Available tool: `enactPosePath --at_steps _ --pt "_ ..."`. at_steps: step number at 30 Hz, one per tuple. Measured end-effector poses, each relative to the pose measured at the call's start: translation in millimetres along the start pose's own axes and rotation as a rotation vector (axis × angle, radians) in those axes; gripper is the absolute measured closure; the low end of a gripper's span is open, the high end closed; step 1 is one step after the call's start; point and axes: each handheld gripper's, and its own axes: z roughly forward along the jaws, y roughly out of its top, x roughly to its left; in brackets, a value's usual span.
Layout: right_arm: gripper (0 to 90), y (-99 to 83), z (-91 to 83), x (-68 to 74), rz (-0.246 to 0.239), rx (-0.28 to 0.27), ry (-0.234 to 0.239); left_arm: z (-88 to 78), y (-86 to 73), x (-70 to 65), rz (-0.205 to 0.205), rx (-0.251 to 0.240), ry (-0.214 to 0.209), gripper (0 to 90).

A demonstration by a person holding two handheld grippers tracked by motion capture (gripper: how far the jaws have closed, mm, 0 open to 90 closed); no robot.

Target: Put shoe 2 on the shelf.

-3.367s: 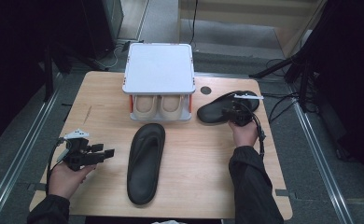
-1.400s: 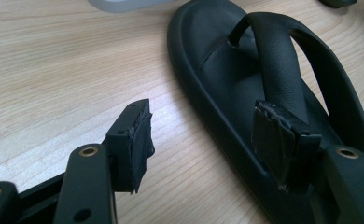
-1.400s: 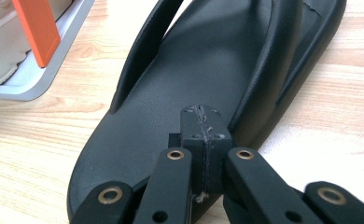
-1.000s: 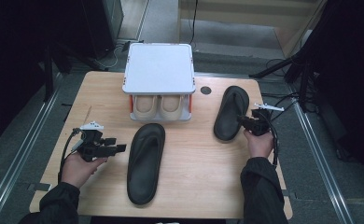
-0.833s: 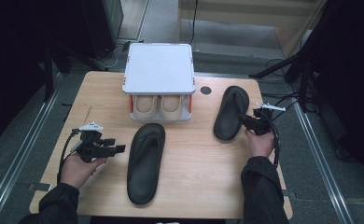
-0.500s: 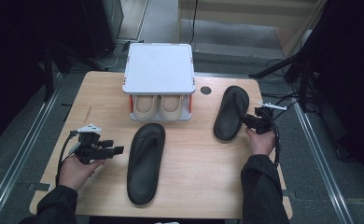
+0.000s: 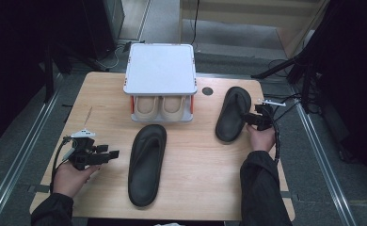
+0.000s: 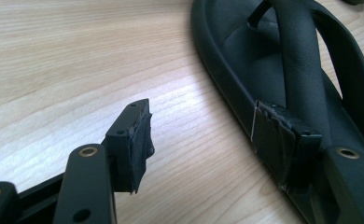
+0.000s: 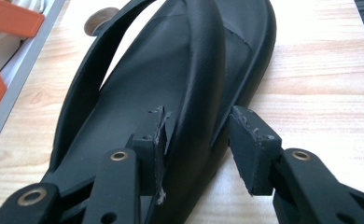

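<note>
Beside a white-topped shoe rack (image 7: 160, 70) and another flip-flop (image 7: 146, 162) on the worktop (image 7: 101, 94), the right tool (image 7: 250, 118), jaws just opening, straddles the right flip-flop's (image 7: 232, 113) strap without pressing, while the left tool (image 7: 108, 155) gapes empty.

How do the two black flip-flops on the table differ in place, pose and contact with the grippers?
The near flip-flop lies mid-table, pointing at the rack; the far flip-flop lies right of the rack, slanted. The left gripper sits open beside the near one, apart from it; the right gripper straddles the far one's edge, its jaws just opened. Both are black and strap-up.
</note>
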Motion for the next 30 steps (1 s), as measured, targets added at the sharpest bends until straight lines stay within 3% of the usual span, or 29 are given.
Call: enactPosePath --at_steps 14,20,30 --pt "58.2 9.9 16.1 -0.7 0.023 -0.001 -0.025 -11.3 -13.2 5.2 -0.041 -0.01 0.033 38.0" --pt "68.1 11.0 15.4 0.3 0.029 -0.015 -0.023 -11.0 -13.2 5.4 -0.042 -0.009 0.033 38.0" --pt "73.0 11.5 14.6 -1.5 0.051 -0.017 -0.022 -11.3 -13.0 5.5 -0.043 -0.012 0.031 38.0"
